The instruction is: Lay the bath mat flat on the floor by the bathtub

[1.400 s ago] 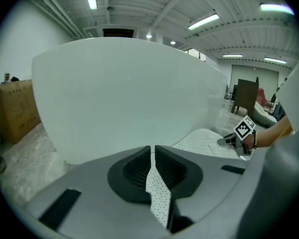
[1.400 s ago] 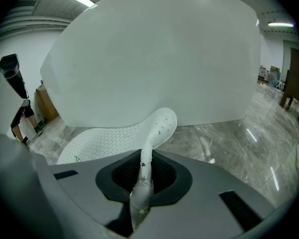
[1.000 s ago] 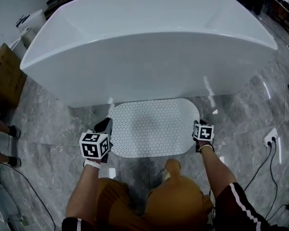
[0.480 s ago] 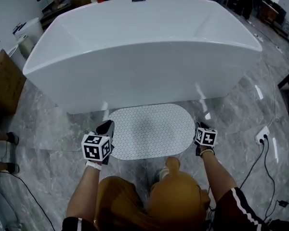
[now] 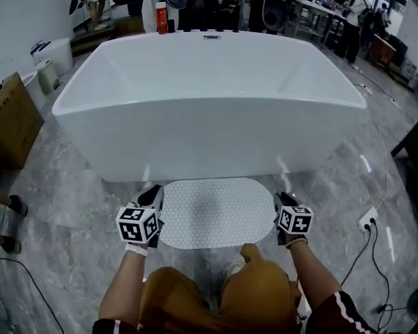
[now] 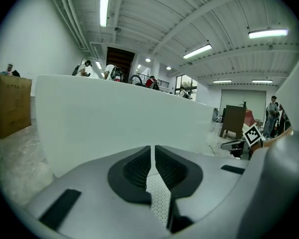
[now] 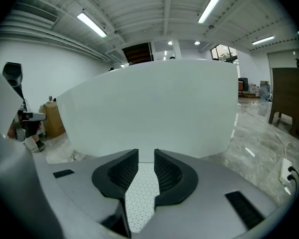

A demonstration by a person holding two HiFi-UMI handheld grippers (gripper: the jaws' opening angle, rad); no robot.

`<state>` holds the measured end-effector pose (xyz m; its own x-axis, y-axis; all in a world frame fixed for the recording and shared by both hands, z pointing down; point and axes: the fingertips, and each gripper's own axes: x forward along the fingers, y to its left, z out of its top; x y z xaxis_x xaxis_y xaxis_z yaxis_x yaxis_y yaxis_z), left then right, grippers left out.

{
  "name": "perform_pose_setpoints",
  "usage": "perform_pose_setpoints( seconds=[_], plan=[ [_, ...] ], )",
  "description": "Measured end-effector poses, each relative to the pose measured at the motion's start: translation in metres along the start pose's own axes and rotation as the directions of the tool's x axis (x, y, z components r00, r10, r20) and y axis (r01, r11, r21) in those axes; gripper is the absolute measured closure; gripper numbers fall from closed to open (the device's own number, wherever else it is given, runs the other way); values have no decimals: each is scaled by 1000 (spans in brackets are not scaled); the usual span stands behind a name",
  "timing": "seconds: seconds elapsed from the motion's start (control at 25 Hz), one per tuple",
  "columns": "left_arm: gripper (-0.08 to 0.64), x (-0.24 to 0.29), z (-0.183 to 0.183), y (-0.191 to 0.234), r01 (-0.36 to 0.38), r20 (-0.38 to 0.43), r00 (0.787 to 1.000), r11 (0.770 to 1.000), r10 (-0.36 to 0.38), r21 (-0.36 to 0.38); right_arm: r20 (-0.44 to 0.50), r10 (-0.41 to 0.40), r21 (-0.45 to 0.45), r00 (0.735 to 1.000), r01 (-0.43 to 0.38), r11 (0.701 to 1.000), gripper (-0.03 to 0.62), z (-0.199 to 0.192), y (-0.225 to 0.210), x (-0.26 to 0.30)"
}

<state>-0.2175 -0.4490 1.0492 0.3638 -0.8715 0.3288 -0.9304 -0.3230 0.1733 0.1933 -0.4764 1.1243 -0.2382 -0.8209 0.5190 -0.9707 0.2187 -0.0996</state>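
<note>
Mat point(image 5: 216, 214) flat — L gripper point(image 5: 155, 193) closed, R gripper point(image 5: 281, 200) prob. parted.

Left hand-held gripper point(image 6: 153, 153) grey, ochre trousers point(image 5: 258, 291) — black white-striped sleeve point(image 5: 343, 300)

Workshop hall: strip lights point(image 6: 104, 6), cardboard box point(image 5: 10, 120)

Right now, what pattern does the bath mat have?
The bath mat is white with fine dark dots all over; clearest in the right gripper view.
</note>
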Motion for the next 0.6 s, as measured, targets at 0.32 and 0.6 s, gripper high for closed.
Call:
perform_pose_setpoints(
  seconds=[0.32,0.6],
  plan=[
    [518,7,41,1,-32,61,998,999,34,-25,92,77,-61,993,-71,996,471,71,26,-13],
    [518,3,111,-5,-62,8,998,996,63,-62,-3,87,-94,996,-87,992,471,141,36,-39]
  ],
)
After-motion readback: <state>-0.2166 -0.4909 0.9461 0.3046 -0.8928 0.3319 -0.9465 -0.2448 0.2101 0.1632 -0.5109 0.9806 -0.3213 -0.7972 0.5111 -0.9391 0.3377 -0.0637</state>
